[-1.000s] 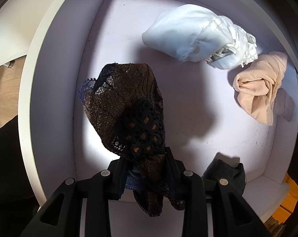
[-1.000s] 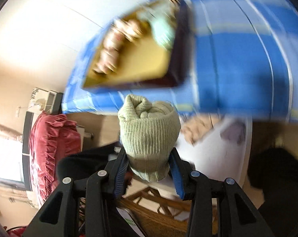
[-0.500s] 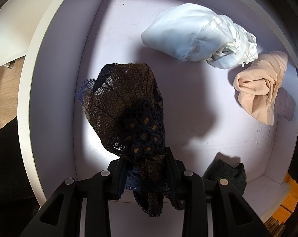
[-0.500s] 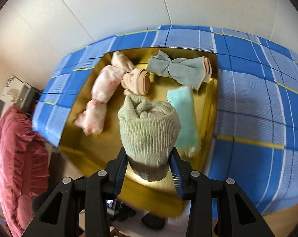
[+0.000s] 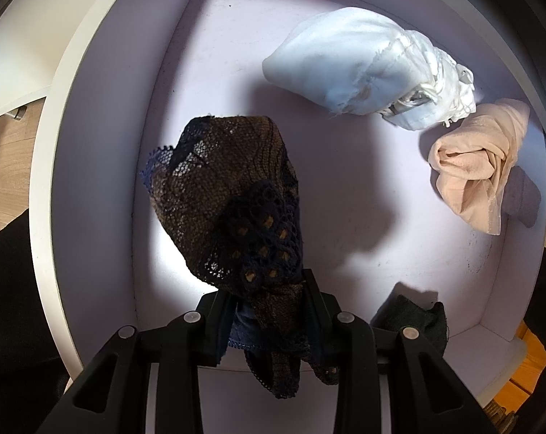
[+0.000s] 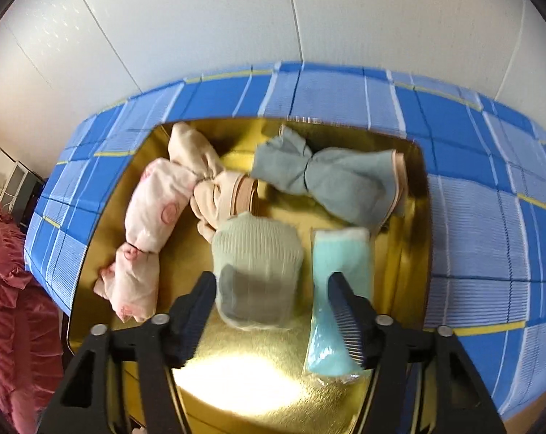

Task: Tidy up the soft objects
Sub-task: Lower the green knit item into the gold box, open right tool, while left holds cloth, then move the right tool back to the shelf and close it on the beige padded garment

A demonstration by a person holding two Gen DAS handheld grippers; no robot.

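My left gripper (image 5: pixel 265 311) is shut on a dark brown and navy lace garment (image 5: pixel 233 202) and holds it above a white drawer (image 5: pixel 92 152). In the drawer lie a white bundle (image 5: pixel 367 68), a peach garment (image 5: pixel 479 166) and a dark grey piece (image 5: pixel 414 318). My right gripper (image 6: pixel 273 296) is open over a gold tray (image 6: pixel 233 376). A pale green knitted roll (image 6: pixel 258 264) lies blurred between the fingers, free of them. On the tray are also a pink patterned roll (image 6: pixel 153 213), a beige roll (image 6: pixel 222 195), a grey-blue towel (image 6: pixel 334 181) and a turquoise packet (image 6: pixel 334 282).
The tray sits on a blue checked cloth (image 6: pixel 490 217) against a white wall. A red ruffled fabric (image 6: pixel 16 307) lies at the far left. Wooden floor (image 5: pixel 5 152) shows left of the drawer.
My right gripper has opened and let go of the green knitted roll, which has dropped onto the gold tray. The left gripper and its lace garment have hardly moved.
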